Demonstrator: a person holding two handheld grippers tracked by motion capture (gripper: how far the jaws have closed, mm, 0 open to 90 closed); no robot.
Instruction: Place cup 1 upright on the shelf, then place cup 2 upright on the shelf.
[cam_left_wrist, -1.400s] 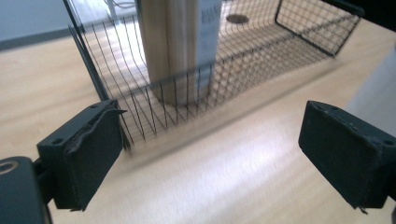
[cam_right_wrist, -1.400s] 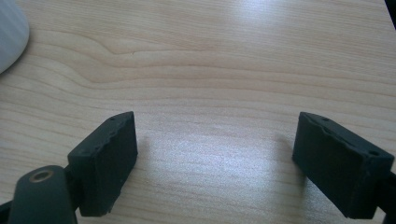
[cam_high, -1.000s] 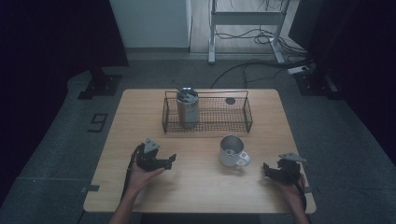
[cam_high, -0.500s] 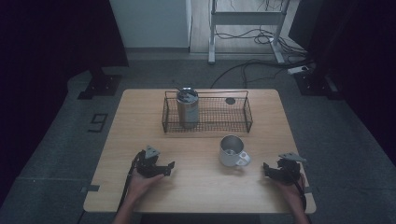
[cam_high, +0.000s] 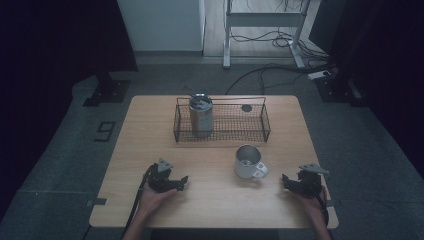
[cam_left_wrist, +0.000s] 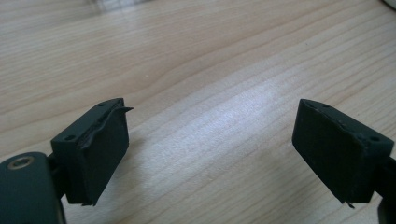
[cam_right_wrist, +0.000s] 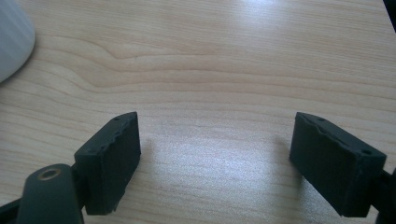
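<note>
My left gripper rests low over the wooden table near its front left, pointing right. In the left gripper view its jaws stand apart over bare wood; they have just been closing, with nothing between them. My right gripper sits at the front right, pointing left toward a metal mug. Its jaws are also apart and have just been closing on nothing. The mug's pale edge shows at the top left of the right gripper view.
A black wire basket stands at the back middle of the table. Inside its left end is an upright steel tumbler, and a small dark disc lies at its far right. Cables and a metal frame lie on the floor beyond.
My left gripper has sunk and come nearer the table's front edge. The right gripper has stayed in place. The mug and the basket have not moved.
</note>
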